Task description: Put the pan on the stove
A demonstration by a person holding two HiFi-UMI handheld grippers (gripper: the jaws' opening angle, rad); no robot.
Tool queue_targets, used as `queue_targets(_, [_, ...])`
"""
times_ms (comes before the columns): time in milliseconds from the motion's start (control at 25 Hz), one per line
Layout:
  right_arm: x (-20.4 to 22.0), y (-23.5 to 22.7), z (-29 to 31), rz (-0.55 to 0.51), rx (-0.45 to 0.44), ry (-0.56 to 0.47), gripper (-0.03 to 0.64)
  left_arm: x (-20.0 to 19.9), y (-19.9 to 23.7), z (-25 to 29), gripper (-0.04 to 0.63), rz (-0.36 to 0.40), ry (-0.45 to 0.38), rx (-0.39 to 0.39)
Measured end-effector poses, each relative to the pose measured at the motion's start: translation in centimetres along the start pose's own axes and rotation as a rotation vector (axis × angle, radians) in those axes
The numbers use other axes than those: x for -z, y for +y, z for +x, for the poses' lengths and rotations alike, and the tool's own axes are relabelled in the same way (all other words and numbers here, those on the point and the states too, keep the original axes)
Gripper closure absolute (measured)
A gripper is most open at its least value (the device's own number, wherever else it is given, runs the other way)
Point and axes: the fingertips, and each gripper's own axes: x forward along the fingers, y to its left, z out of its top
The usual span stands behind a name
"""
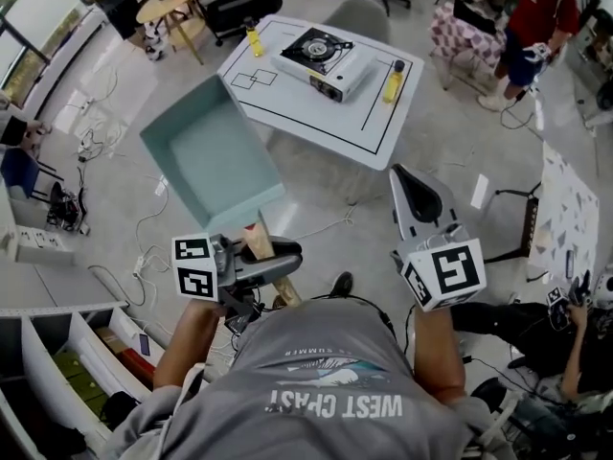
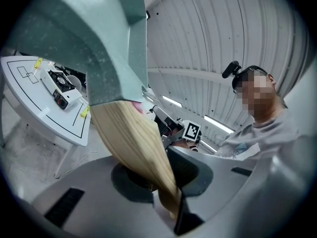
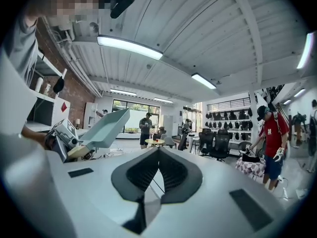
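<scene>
A teal square pan [image 1: 206, 151] with a wooden handle [image 1: 259, 242] hangs in the air over the floor. My left gripper [image 1: 278, 257] is shut on that handle; in the left gripper view the handle [image 2: 133, 143] runs between the jaws and the pan [image 2: 94, 43] fills the upper left. A portable gas stove [image 1: 324, 60] stands on the white table [image 1: 383, 132] ahead, well beyond the pan. My right gripper [image 1: 407, 182] is held out to the right, shut, with nothing in it [image 3: 158, 155]. It sees the pan [image 3: 104, 128] to its left.
Two yellow bottles [image 1: 254, 41] [image 1: 394, 81] flank the stove on the table. A person in a red shirt [image 1: 536, 17] stands at the far right. A round wooden table [image 1: 170, 3] and office chairs stand behind. Shelves [image 1: 57, 362] and floor cables lie at the left.
</scene>
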Motion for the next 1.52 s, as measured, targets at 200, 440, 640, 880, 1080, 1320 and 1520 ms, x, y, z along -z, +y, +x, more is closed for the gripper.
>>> queue_targets(200, [0.3,-2.7,0.9,0.007,-0.038,-0.015,0.604,-0.8,0.9,2.4,0.517,0.003,-0.016,-0.037])
queue_targets(440, [0.7,-4.7,1.5,0.022,-0.065,-0.025,0.604,-1.6,1.9,4.2,0.517,0.011,-0.017,-0.069])
queue_targets(640, [1.5,-5.7,2.8,0.039,-0.066,-0.009,0.604,-2.4,3.0,4.8,0.517,0.003,-0.004,-0.066])
queue_targets(880, [1.8,-6.5,4.7,0.029,-0.012,0.016,0.604,-4.4,5.9,4.3,0.517,-0.011,0.023,-0.015])
queue_targets(1080, [0.9,-7.7,6.4,0.019,0.094,0.025,0.604,-7.1,8.6,3.7,0.515,-0.013,0.067,0.071])
queue_targets(1320, [-0.4,-7.7,9.7,0.001,0.183,0.042,0.604,-11.1,11.7,2.1,0.515,0.003,0.114,0.159])
queue_targets(1520, [-0.6,-7.4,12.7,-0.002,0.238,0.060,0.604,-13.7,14.7,0.2,0.517,0.003,0.142,0.201])
